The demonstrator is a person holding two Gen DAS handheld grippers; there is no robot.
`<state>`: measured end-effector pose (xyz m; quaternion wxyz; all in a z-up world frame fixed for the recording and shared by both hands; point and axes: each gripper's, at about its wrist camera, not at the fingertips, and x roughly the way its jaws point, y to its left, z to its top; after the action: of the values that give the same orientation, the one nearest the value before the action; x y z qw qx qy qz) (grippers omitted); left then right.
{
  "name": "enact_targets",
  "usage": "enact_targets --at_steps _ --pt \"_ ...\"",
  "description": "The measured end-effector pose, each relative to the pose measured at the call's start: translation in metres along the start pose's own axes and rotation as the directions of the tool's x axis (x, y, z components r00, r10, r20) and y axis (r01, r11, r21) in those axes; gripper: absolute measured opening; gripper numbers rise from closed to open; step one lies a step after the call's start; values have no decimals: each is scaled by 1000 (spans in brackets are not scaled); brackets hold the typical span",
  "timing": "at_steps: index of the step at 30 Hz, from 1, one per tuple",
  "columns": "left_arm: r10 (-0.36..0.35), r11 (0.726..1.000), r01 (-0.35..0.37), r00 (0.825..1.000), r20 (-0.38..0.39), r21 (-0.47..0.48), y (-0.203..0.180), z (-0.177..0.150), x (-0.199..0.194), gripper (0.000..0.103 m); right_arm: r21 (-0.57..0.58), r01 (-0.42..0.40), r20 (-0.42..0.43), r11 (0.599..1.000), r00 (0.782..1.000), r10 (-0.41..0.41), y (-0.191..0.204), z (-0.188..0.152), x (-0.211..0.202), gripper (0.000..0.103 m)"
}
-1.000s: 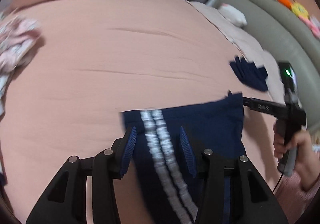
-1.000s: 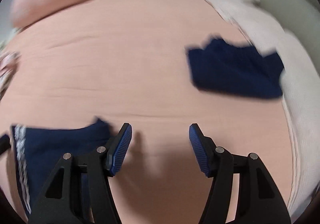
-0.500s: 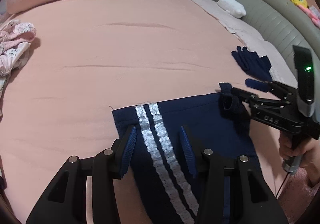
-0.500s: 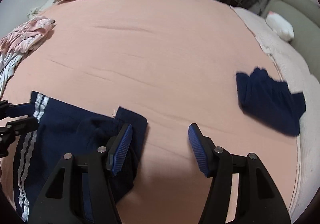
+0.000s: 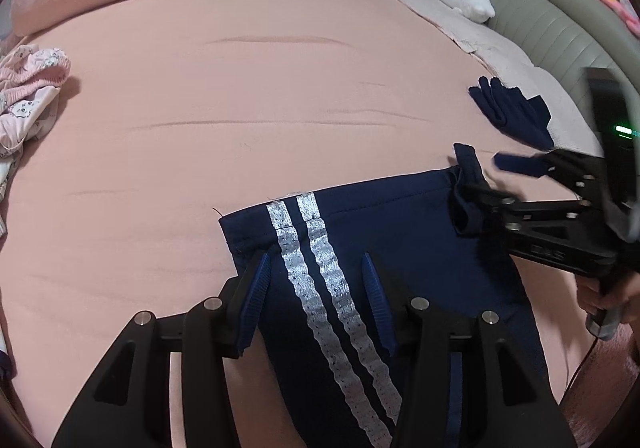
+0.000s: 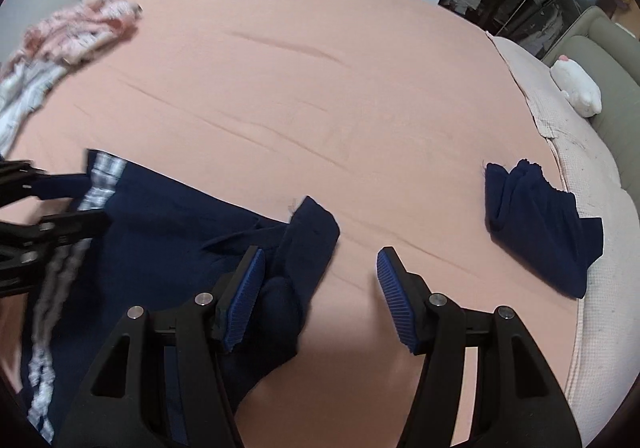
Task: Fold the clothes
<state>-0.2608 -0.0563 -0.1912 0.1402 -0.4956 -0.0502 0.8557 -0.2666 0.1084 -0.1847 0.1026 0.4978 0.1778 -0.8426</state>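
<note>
We see soft, even indoor light with no hard glare; the pink bedsheet [image 5: 280, 87] looks slightly washed. Shadows stay faint, gathering under the navy shorts [image 5: 400, 240] and as a dim patch between the right gripper [image 6: 320, 288] fingers. Fisheye bending curves the bed and darkens every corner. In the right wrist view the left gripper [image 6: 40, 224] and the pink clothes [image 6: 80, 27] smear with motion blur.
</note>
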Motion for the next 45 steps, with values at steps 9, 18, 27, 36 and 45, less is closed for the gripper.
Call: enact_targets --at_steps 9,18,27,36,45 --pt "33 999 -32 999 -27 38 -4 -2 5 50 87 -5 -64 996 998 11 -40 -6 14 63" --pt "38 999 -37 999 -25 39 -6 -2 6 51 278 70 -31 958 997 -64 -103 -28 -1 53" --pt "33 999 -32 999 -25 35 -7 -3 5 53 61 -125 41 990 992 123 -24 -34 -30 55" --pt "1 998 -1 1000 -9 -66 26 -1 -8 50 277 -102 18 955 995 101 -71 -44 -2 64" --pt "-15 986 22 999 47 -164 43 -1 -17 50 303 -127 47 944 992 119 -75 -31 -8 64"
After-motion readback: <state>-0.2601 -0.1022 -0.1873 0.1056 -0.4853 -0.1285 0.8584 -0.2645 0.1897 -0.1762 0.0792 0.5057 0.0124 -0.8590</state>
